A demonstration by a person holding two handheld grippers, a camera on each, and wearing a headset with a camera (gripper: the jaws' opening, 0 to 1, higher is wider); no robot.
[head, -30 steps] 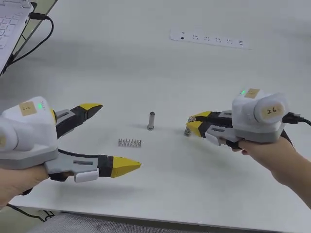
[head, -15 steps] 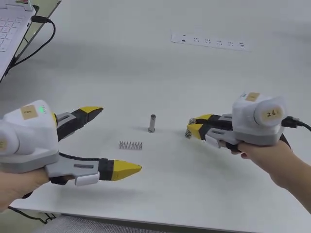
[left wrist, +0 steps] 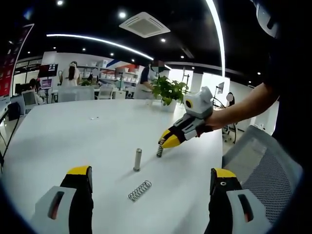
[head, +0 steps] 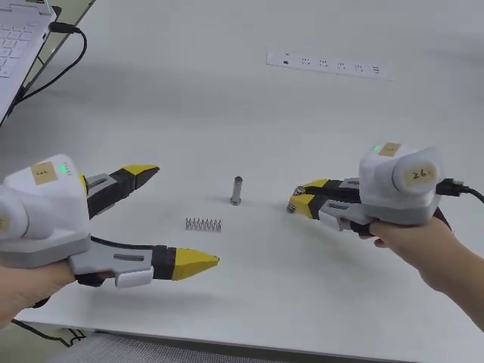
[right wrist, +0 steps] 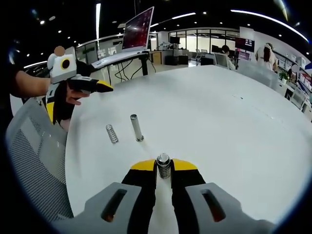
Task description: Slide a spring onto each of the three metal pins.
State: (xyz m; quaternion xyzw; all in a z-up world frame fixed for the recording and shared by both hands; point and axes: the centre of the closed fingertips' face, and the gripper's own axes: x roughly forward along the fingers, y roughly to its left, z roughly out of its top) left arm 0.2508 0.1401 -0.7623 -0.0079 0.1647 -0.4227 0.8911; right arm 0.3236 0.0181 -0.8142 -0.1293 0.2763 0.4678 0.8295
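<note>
Metal parts sit small on the smooth, matte white surface (head: 249,121). Near the middle of the head view a short grey cylindrical pin (head: 237,190) stands upright and bare, with a slightly wider cap on top. At its 7 o'clock, near it but apart, a loose spring (head: 203,224) of thin wire lies on its side, its coils open and even.

At the bare pin's 3 o'clock is the right claw (head: 297,195), with black jaws ending in yellow wedge tips. It is closed down narrow onto a second pin (right wrist: 163,158). The right gripper view shows this one upright between the two tips, with a round shiny head and a fitted spring (right wrist: 164,170) coiled around its shaft.

The left claw (head: 183,215) hangs at the bare pin's 8 o'clock, jaws spread wide with nothing gripped. In the left gripper view the loose spring lies ahead, between the two tips. Both claws have glossy, rounded white bodies.

Far off at 1 o'clock a flat white power strip (head: 325,63) lies on the surface. At 10 o'clock a black cable (head: 66,57) curves up to a white laptop (head: 15,30) at the edge.
</note>
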